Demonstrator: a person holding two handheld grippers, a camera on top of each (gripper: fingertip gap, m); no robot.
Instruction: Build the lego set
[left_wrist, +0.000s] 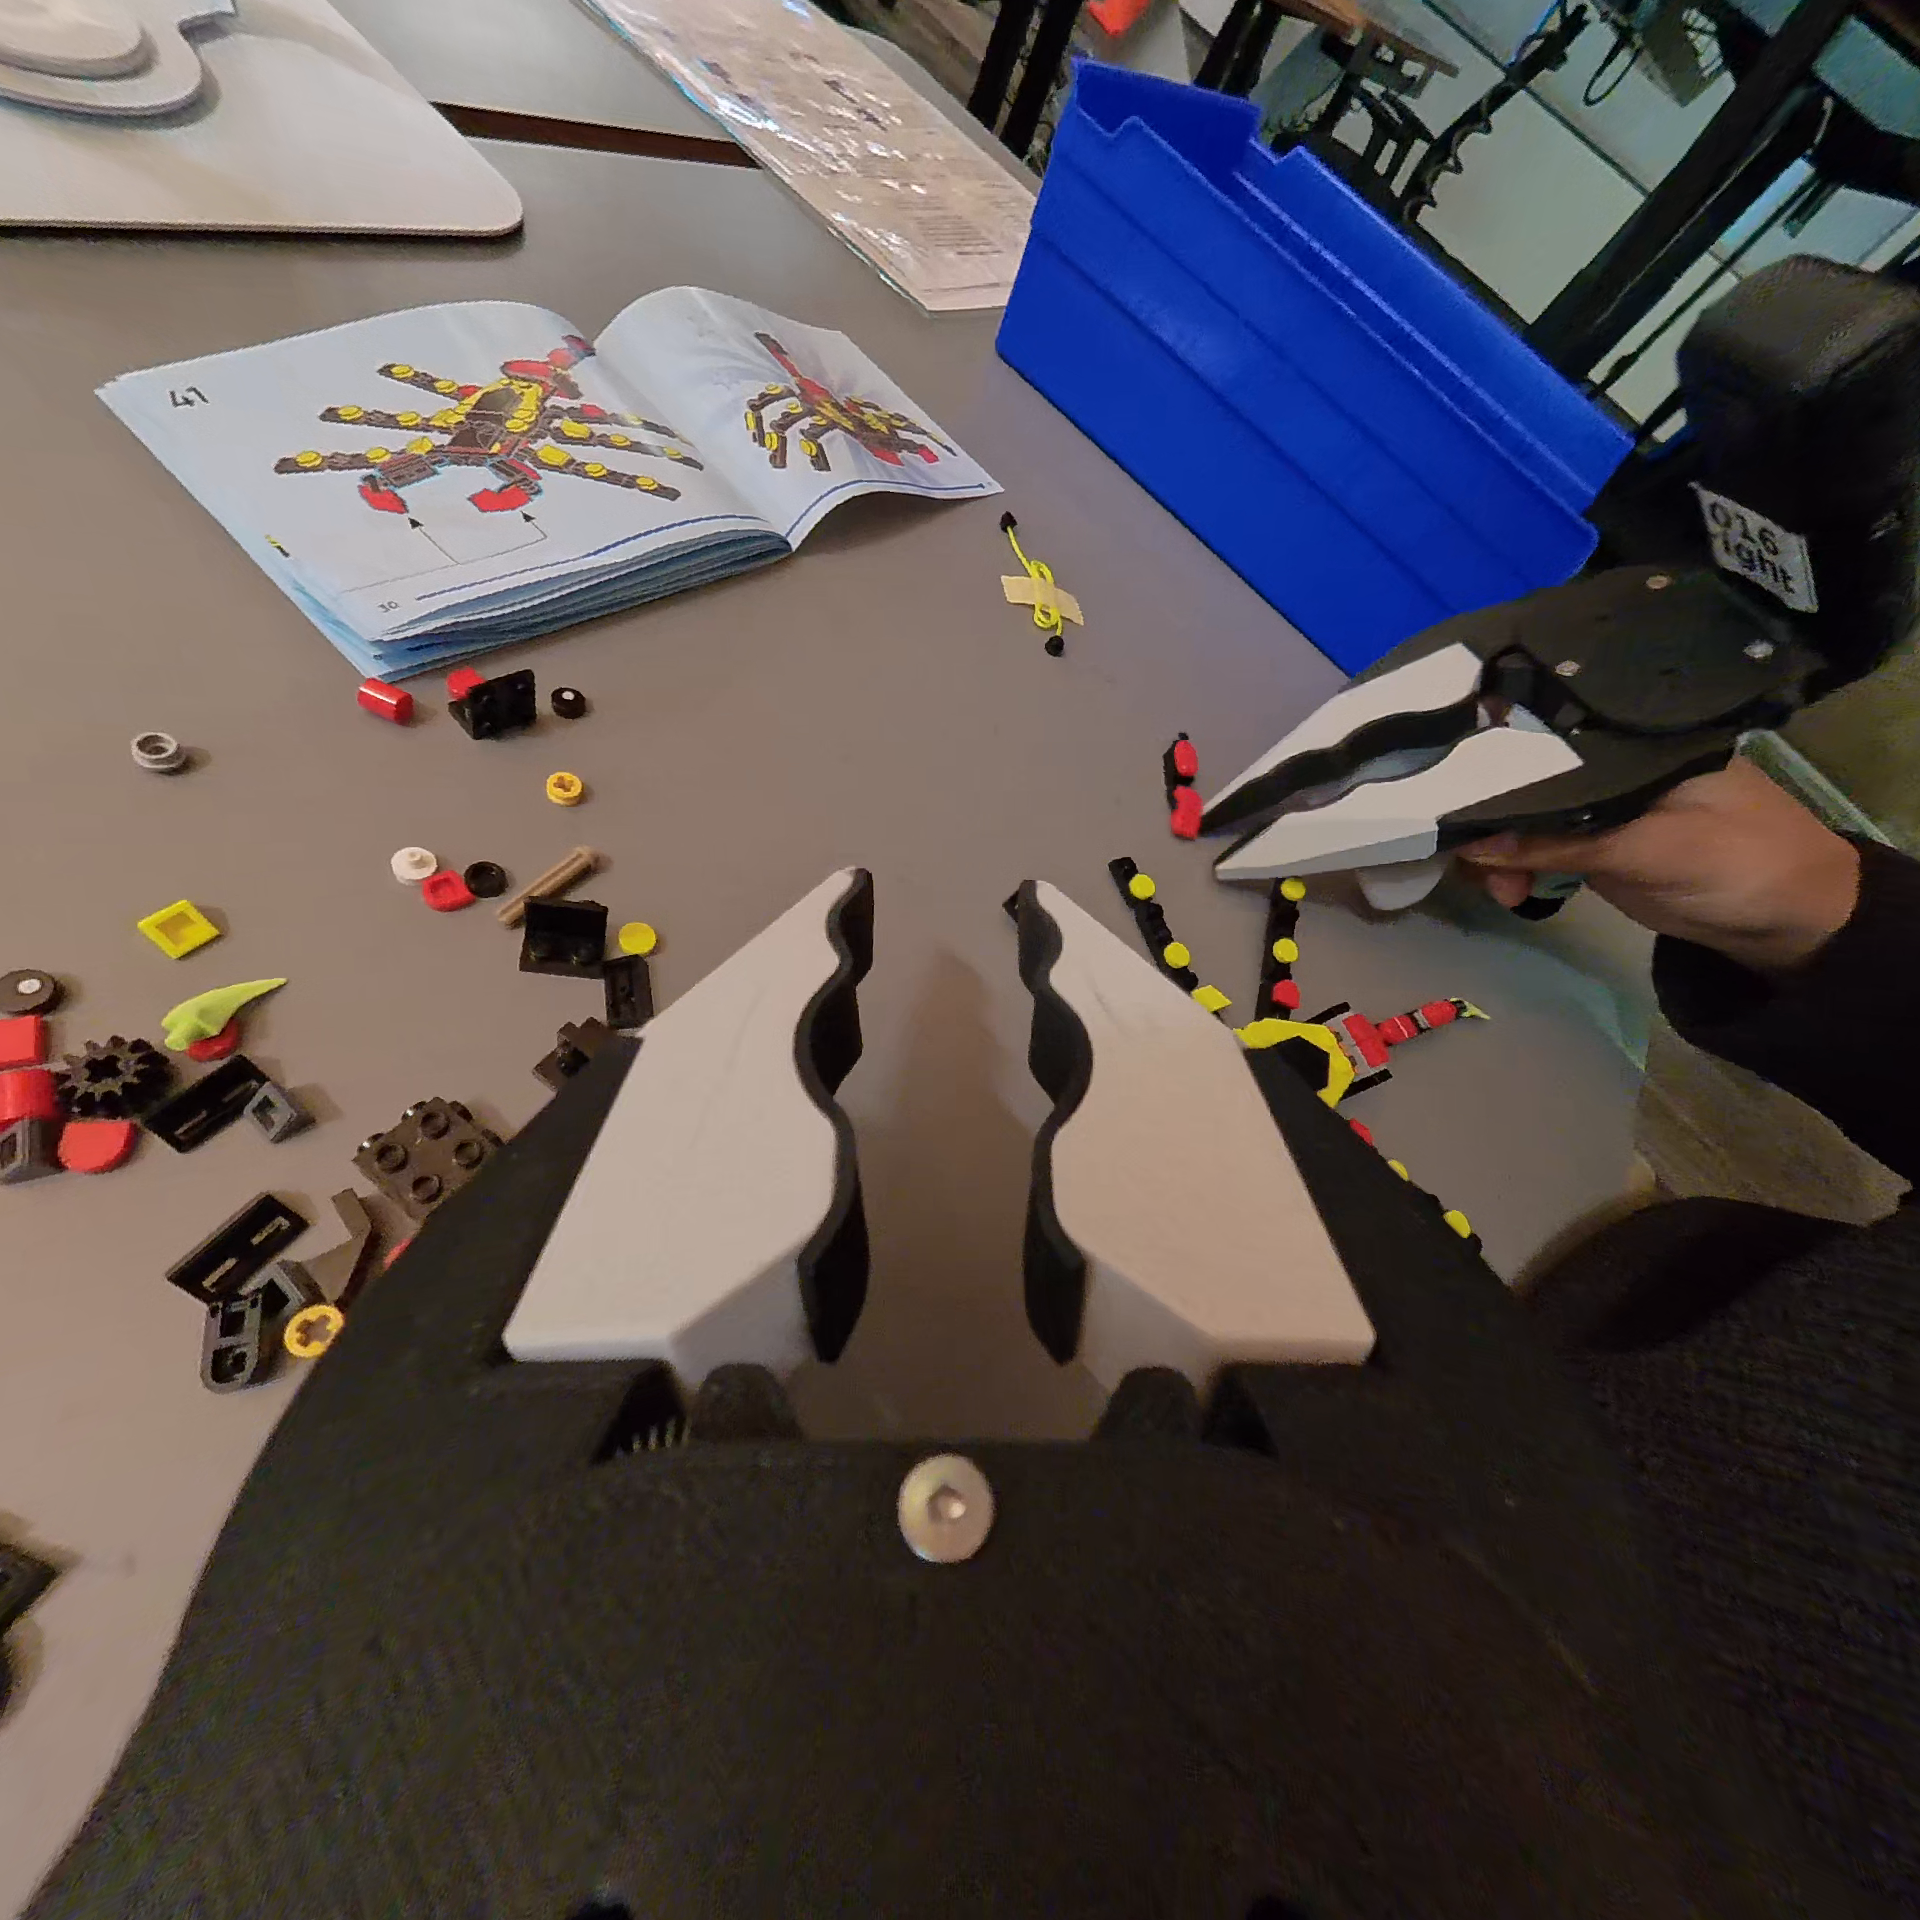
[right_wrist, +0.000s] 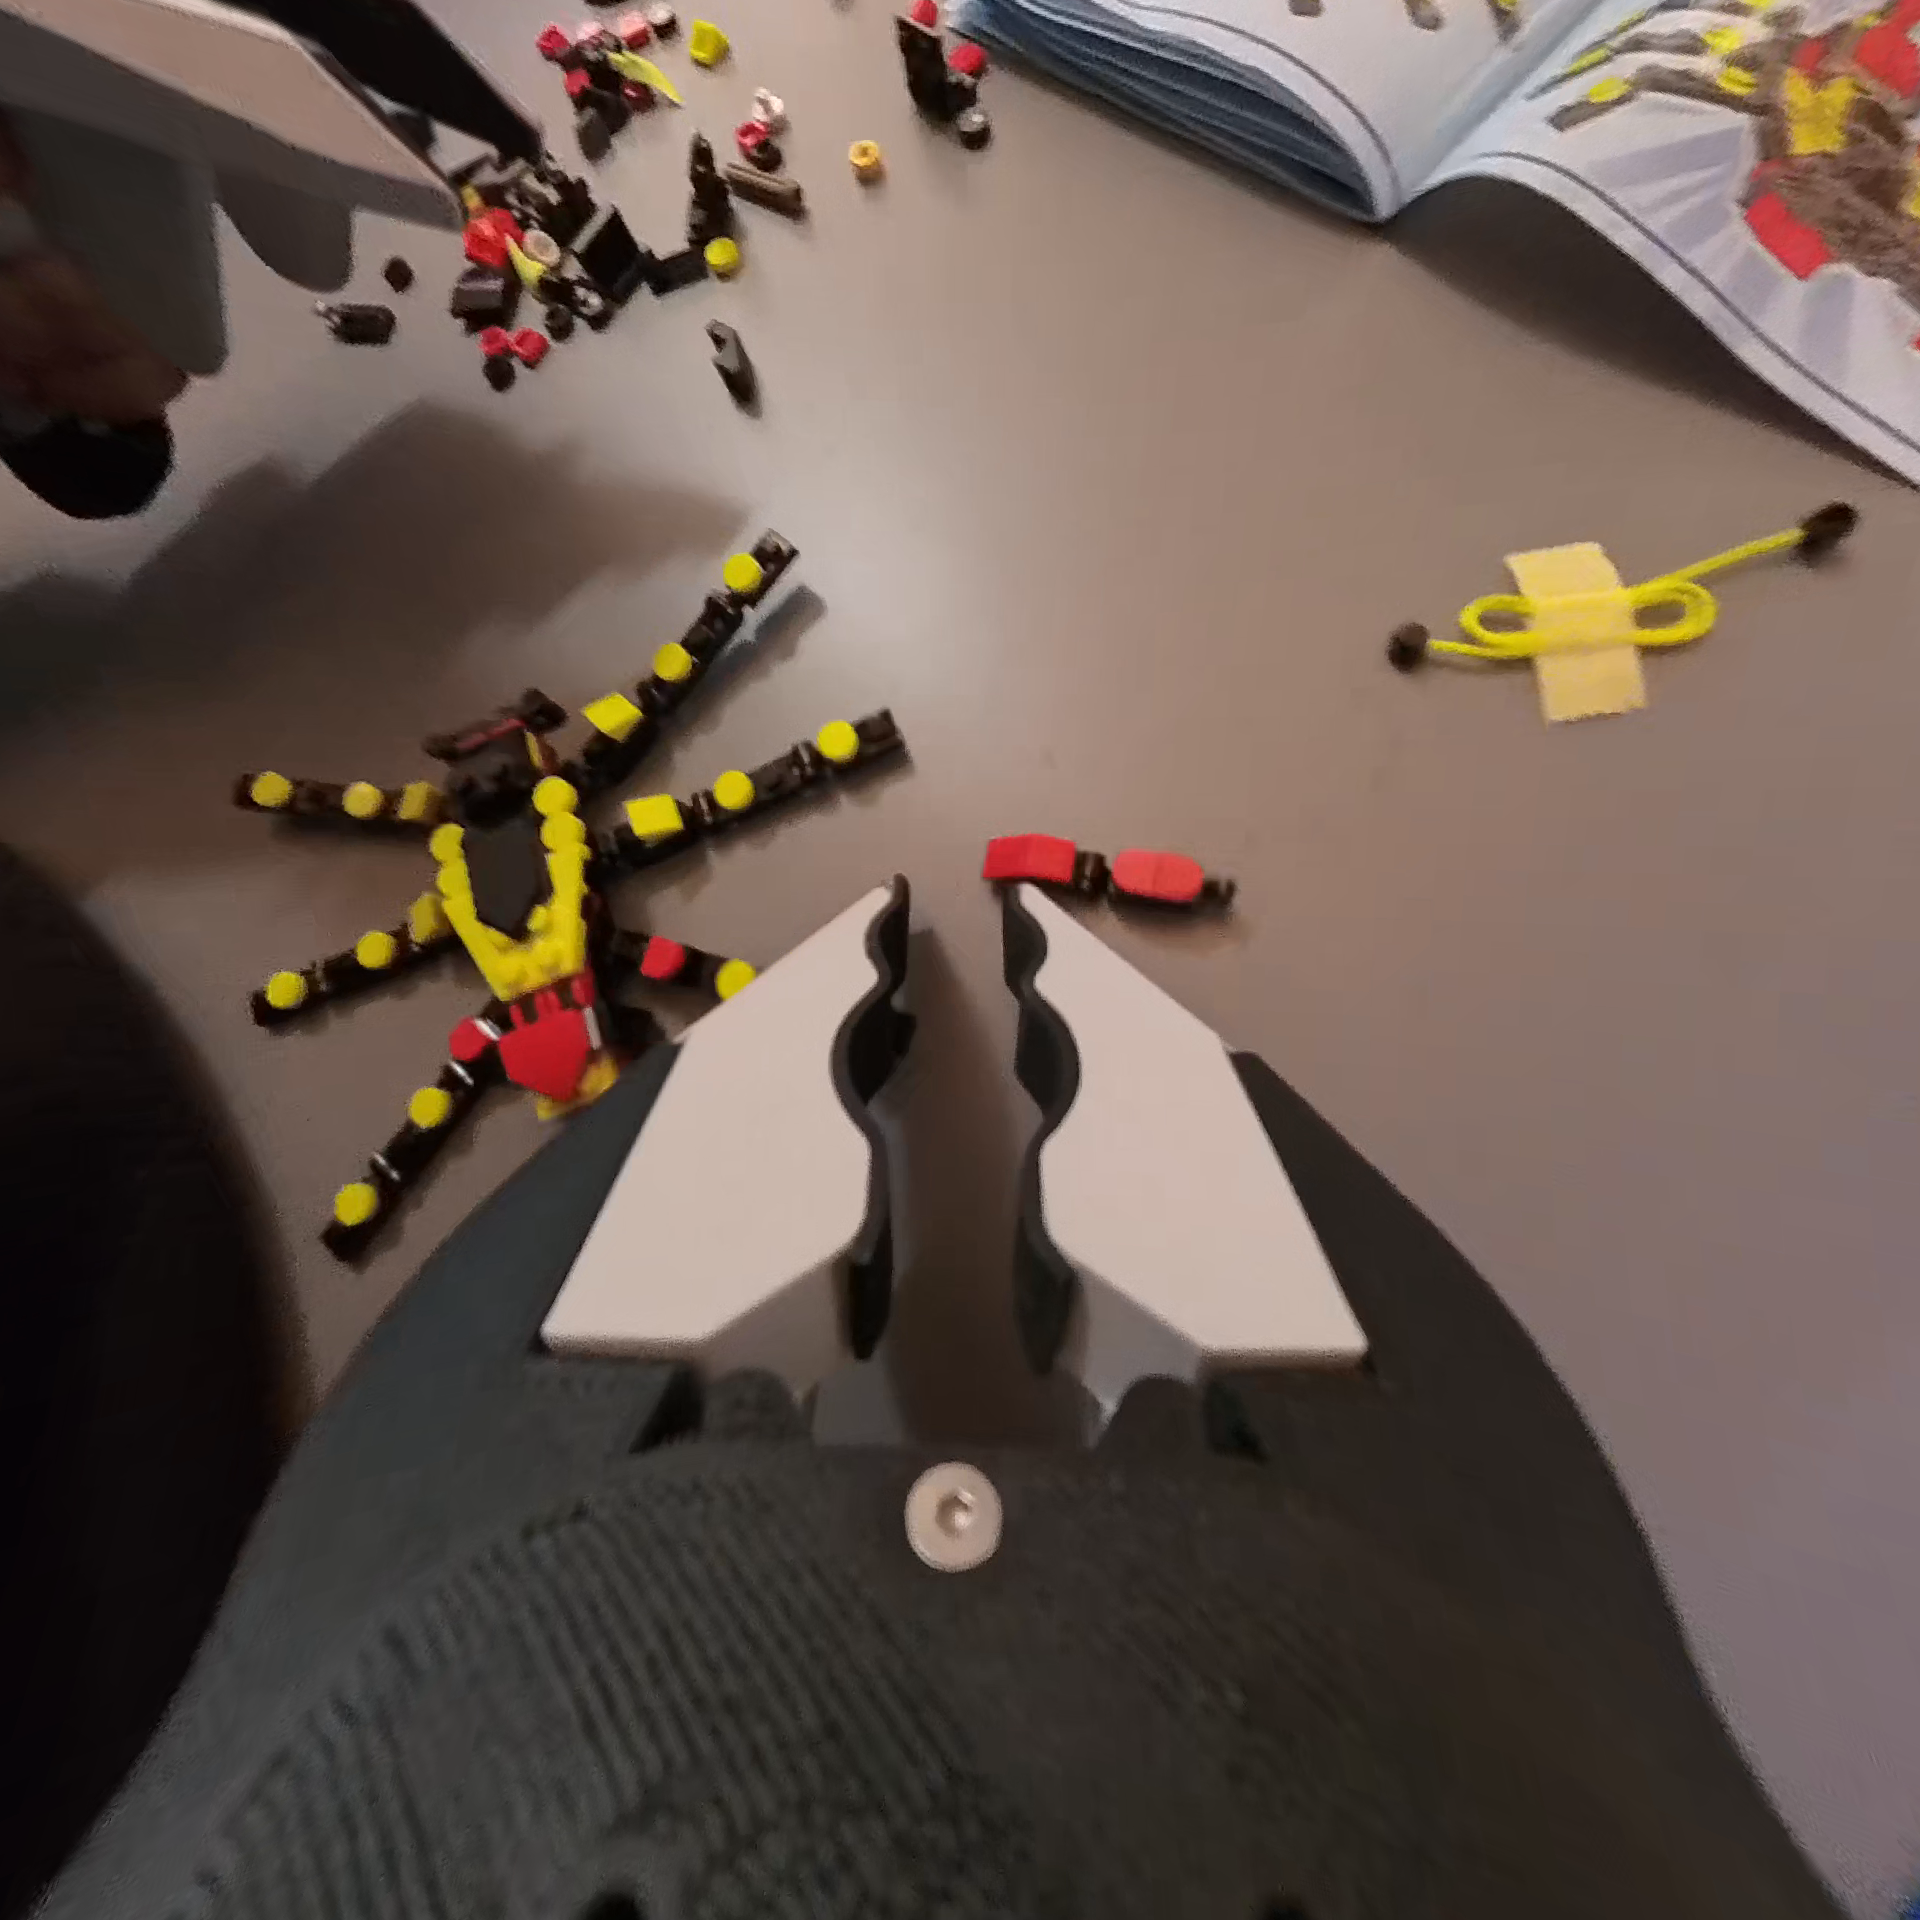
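Note:
A black, yellow and red lego spider (right_wrist: 509, 904) lies on the grey table, left of my right gripper (right_wrist: 956, 894); part of it shows in the left wrist view (left_wrist: 1299, 1039). A small black piece with two red tiles (right_wrist: 1101, 868) lies just past my right fingertips, beside the right one. My right gripper is open and empty; it shows in the left wrist view (left_wrist: 1210, 842) with its tips next to that red piece (left_wrist: 1182, 784). My left gripper (left_wrist: 940, 888) is open and empty above the table. Loose bricks (left_wrist: 312, 1039) lie scattered to its left.
An open instruction booklet (left_wrist: 520, 457) lies at the back. A blue bin (left_wrist: 1299, 343) stands at the back right. A yellow string with tape (left_wrist: 1044, 597) lies between them. A hand (left_wrist: 1662, 883) holds the right gripper. The table edge runs at the right. Across from one pair of fingers to the other is roughly 15 centimetres.

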